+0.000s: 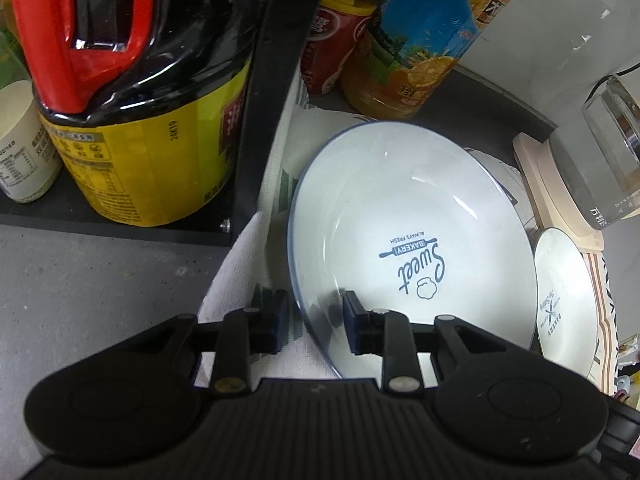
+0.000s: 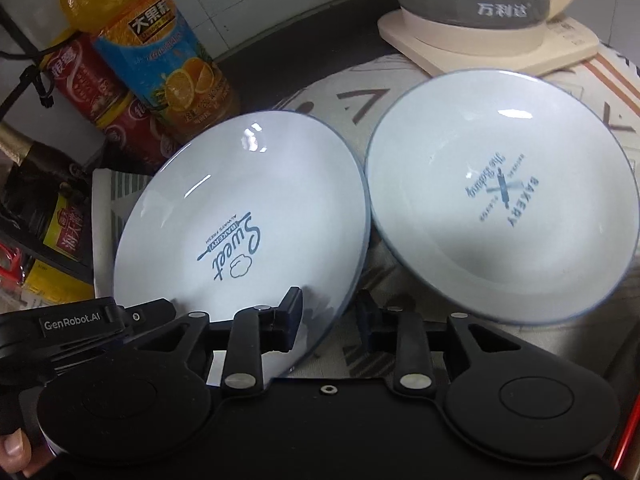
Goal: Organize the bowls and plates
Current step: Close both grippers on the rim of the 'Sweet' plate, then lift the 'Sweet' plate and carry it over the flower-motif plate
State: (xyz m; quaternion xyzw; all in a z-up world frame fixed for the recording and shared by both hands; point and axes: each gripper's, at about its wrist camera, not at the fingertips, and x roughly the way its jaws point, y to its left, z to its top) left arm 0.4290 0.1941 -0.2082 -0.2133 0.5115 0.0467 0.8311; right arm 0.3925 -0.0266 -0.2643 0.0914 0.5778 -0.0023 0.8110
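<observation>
A white, blue-rimmed plate printed "Sweet Bakery" (image 1: 412, 216) (image 2: 240, 208) lies on a patterned cloth (image 1: 256, 264). My left gripper (image 1: 315, 314) straddles its near left rim, one finger out on the cloth and the other over the plate's inside; a strip of cloth shows between pad and rim. My right gripper (image 2: 330, 314) straddles the near right rim of the same plate, with a gap around the rim. A second white plate printed "Bakery" (image 2: 500, 200) (image 1: 564, 292) sits just right of the first, their rims almost touching.
Behind the plates stand an orange juice bottle (image 2: 168, 64) and red cans (image 2: 92, 84). A glass kettle on a cream base (image 2: 488, 36) is at the back right. To the left, a black shelf (image 1: 256, 120) holds a big yellow-labelled jug (image 1: 144, 128).
</observation>
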